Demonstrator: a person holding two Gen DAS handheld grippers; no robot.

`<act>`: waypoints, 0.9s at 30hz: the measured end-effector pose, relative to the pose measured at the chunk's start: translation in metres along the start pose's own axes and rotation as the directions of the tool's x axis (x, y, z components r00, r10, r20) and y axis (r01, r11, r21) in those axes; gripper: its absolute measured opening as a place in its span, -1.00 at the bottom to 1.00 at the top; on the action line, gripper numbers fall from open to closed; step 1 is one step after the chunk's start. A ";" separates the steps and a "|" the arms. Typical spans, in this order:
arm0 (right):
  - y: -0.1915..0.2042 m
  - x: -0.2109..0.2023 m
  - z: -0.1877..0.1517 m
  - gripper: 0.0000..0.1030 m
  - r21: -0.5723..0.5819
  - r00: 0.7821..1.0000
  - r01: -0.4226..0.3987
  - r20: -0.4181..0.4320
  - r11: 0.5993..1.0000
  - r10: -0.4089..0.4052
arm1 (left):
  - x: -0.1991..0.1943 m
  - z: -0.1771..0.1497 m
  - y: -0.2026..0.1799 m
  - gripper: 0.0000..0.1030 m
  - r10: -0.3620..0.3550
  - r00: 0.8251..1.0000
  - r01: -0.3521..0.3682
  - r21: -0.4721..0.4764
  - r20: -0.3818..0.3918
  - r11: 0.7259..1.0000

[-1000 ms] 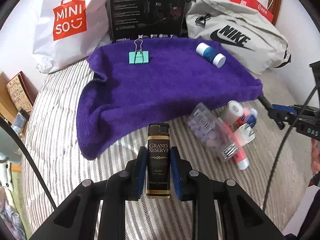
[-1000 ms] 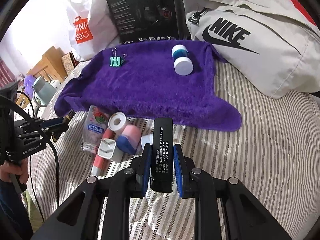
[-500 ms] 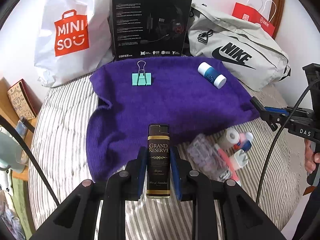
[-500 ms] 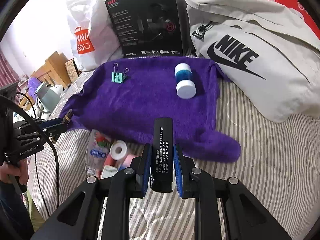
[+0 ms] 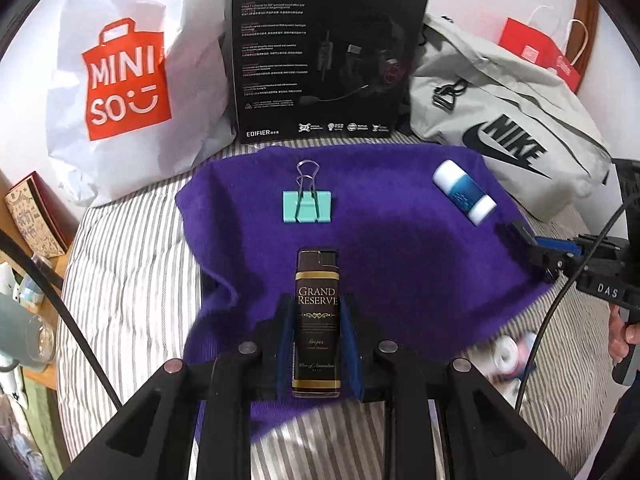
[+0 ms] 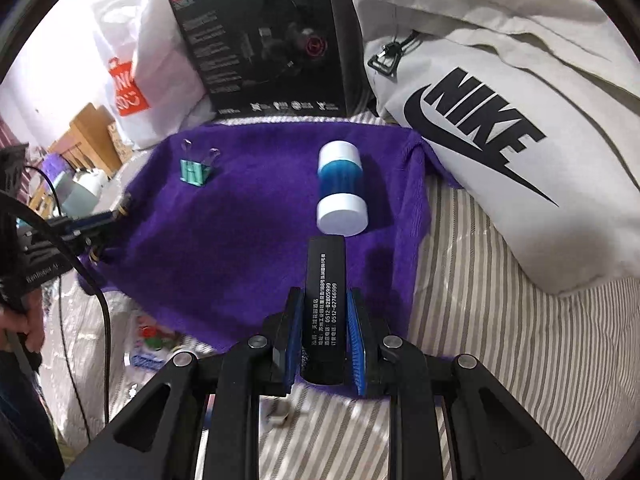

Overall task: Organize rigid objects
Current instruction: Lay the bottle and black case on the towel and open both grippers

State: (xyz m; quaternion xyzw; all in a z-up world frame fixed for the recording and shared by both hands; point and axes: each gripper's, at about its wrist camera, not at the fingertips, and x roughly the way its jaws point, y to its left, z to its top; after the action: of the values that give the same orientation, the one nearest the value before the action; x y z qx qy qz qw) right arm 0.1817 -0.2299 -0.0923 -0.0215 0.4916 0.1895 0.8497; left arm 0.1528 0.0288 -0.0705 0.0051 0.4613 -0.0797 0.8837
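Two sorted, two in hand, a small heap left to go

On the purple towel (image 5: pixel 400 280) a teal binder clip (image 5: pixel 307 208) and a blue-and-white bottle (image 5: pixel 464 192) already lie well apart, so the sorting looks partly done. The left gripper (image 5: pixel 318 336) has its jaws clamped on a black lighter (image 5: pixel 318 312) lettered "GRAND RESERVE" in gold, held over the towel's near edge. The right gripper (image 6: pixel 326 340) is closed round a second black lighter (image 6: pixel 325 304) printed with Chinese text and the numbers 0512-62805999 and 0512-62766999, just short of the bottle. Blurred leftovers (image 5: pixel 514 354) wait on the striped bedding (image 5: pixel 128 280) beside the towel. Behind stand a MINISO bag (image 5: pixel 116 80), an EDIFIER HECATE G2 headset box (image 5: pixel 324 52) and a grey NIKE bag (image 5: pixel 508 132).
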 end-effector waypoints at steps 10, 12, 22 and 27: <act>0.000 0.032 0.008 -0.58 -0.045 0.998 0.026 -0.059 0.999 -0.029 | 0.038 0.020 0.008 -0.56 -0.001 0.999 0.001 -0.007 -0.038 1.000; 0.000 0.036 0.008 -0.58 -0.045 0.997 0.030 -0.065 0.999 -0.032 | 0.043 0.021 0.009 -0.56 -0.002 0.999 0.001 -0.007 -0.045 1.000; 0.005 0.041 0.005 -0.56 -0.086 0.998 0.028 -0.047 0.996 -0.032 | 0.063 0.032 0.010 -0.56 0.021 0.997 -0.021 -0.011 -0.076 1.000; 0.006 0.040 0.004 -0.54 -0.100 0.999 0.031 -0.042 0.994 -0.035 | 0.065 0.035 0.009 -0.55 0.034 0.997 -0.034 -0.002 -0.076 0.999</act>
State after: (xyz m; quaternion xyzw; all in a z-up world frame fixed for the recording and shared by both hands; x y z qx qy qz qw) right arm 0.2014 -0.2113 -0.1233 -0.0760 0.4994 0.1991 0.8398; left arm 0.2191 0.0259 -0.1037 0.0146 0.4944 -0.0638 0.8667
